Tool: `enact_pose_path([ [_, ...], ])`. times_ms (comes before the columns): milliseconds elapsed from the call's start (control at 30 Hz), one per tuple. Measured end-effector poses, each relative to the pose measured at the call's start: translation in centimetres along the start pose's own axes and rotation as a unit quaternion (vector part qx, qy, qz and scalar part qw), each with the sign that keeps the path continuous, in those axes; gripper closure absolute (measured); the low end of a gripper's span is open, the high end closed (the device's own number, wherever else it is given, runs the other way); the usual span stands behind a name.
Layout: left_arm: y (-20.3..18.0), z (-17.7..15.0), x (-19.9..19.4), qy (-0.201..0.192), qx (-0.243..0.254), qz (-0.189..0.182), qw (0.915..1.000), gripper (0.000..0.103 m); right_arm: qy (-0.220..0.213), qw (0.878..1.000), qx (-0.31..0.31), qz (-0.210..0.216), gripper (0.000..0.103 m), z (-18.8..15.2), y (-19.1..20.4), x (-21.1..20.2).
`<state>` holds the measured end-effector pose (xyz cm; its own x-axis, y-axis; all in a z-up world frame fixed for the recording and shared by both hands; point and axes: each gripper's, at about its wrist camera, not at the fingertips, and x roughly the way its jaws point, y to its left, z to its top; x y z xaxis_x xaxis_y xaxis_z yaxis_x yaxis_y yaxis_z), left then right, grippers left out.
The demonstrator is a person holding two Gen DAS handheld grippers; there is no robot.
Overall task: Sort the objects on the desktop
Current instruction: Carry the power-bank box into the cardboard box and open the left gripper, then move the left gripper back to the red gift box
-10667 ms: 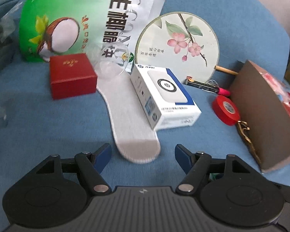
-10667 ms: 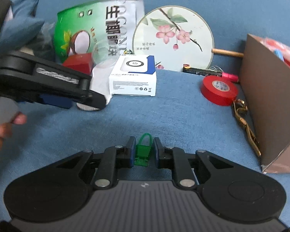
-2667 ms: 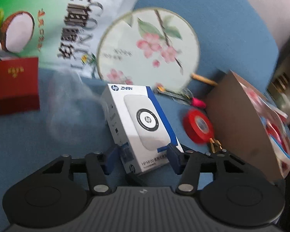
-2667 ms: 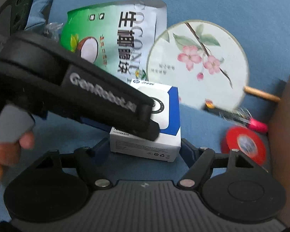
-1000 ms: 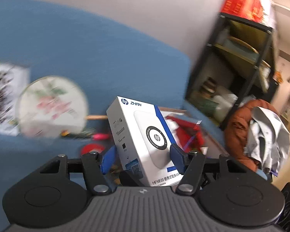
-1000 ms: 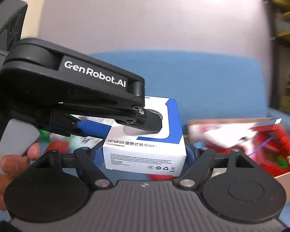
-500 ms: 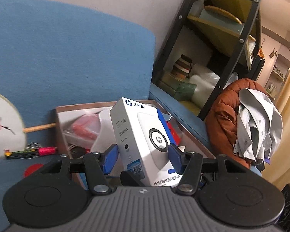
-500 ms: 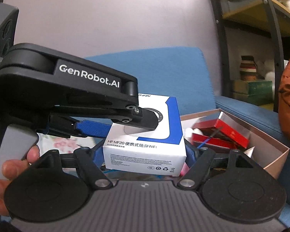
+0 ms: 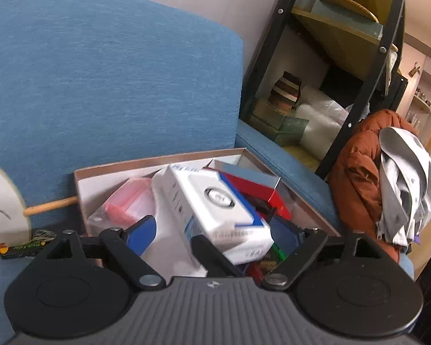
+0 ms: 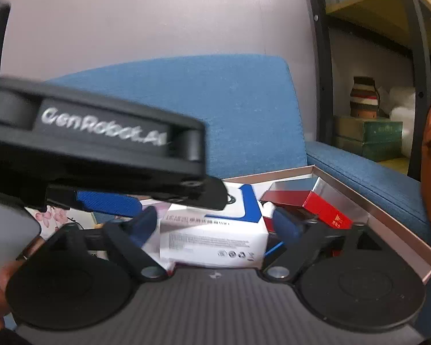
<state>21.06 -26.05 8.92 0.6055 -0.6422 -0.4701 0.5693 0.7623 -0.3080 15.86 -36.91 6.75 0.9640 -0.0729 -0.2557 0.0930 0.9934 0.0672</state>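
The white and blue HP box point(image 9: 215, 210) lies tilted and blurred in the brown cardboard box point(image 9: 123, 164), on top of the things inside. It also shows in the right wrist view point(image 10: 215, 230). My left gripper point(image 9: 212, 230) is open, its blue fingers point(image 9: 140, 231) apart from the HP box on both sides. My right gripper point(image 10: 218, 225) is open too, with gaps between its pads and the HP box. The left gripper's body point(image 10: 100, 143) crosses above the HP box in the right wrist view.
The cardboard box point(image 10: 388, 224) holds a red carton point(image 10: 316, 204), a red-contents plastic bag point(image 9: 126, 204) and other items. It sits on a blue sofa point(image 9: 100, 86). A round fan point(image 9: 0, 204) lies left. A black shelf point(image 9: 344, 86) and an orange jacket point(image 9: 359, 178) stand right.
Both grippers have opened and let go of the HP box, which has dropped from between the fingers into the cardboard box and tilted.
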Motion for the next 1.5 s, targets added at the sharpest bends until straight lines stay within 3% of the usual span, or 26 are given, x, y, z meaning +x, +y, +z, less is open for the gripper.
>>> enact_pose_path([
  [367,1.6,-1.2,-2.7,-0.012,-0.008,0.026,0.9996,0.01,0.008,1.0,-0.022,-0.01,0.014,-1.2,1.7,-1.6],
  [767,1.8,-2.4,-5.4,-0.018,-0.017,0.043,0.9988,0.01,0.013,0.999,-0.035,-0.007,0.013,-0.3,3.0,-3.4],
  [1000,1.5,-2.9,-7.6,-0.037,-0.006,0.051,0.998,0.009,0.006,0.998,-0.061,0.018,0.009,0.7,5.0,-5.0],
  [1500,5.1,-4.5,-12.5,-0.053,-0.043,0.078,0.9946,0.008,0.015,0.991,-0.115,0.07,0.008,1.2,9.8,-6.0],
])
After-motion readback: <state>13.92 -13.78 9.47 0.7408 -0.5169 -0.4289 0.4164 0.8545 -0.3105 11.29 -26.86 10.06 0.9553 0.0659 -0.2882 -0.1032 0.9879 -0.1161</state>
